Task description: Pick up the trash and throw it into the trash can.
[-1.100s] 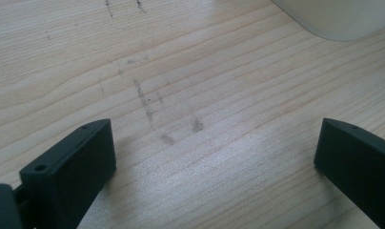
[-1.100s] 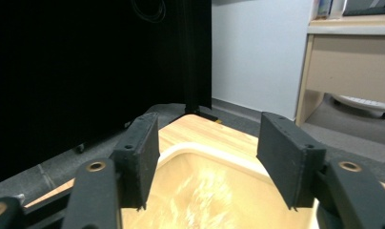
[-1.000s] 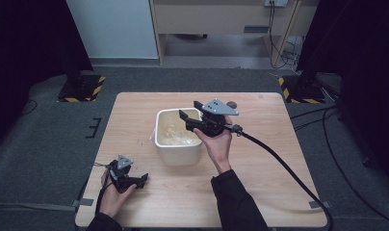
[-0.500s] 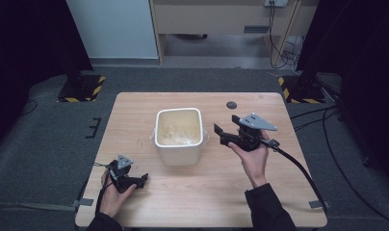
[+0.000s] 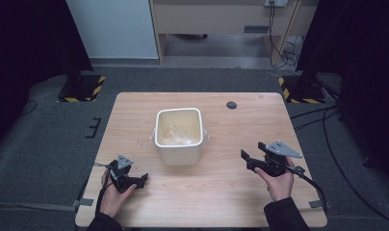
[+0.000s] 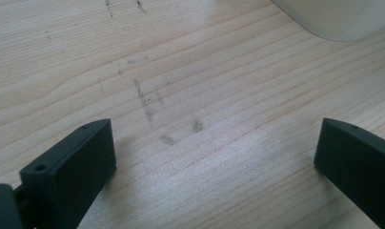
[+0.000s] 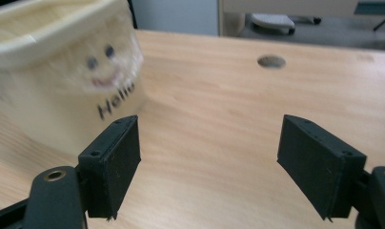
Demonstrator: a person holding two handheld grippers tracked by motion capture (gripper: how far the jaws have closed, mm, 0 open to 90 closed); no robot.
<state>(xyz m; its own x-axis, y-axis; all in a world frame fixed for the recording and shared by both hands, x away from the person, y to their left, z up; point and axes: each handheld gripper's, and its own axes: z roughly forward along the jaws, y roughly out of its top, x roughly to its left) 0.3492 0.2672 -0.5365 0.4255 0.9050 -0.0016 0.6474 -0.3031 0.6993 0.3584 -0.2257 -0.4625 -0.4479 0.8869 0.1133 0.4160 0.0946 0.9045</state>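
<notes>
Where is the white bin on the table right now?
In the high view the white bin stands upright near the middle of the wooden table, between the left gripper and the right gripper, touching neither.

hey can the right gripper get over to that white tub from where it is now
Probably yes. The right gripper sits to the right of the white tub with its jaws wide open, and bare table lies between them. In the right gripper view the tub's side is close ahead with nothing in front of it.
</notes>
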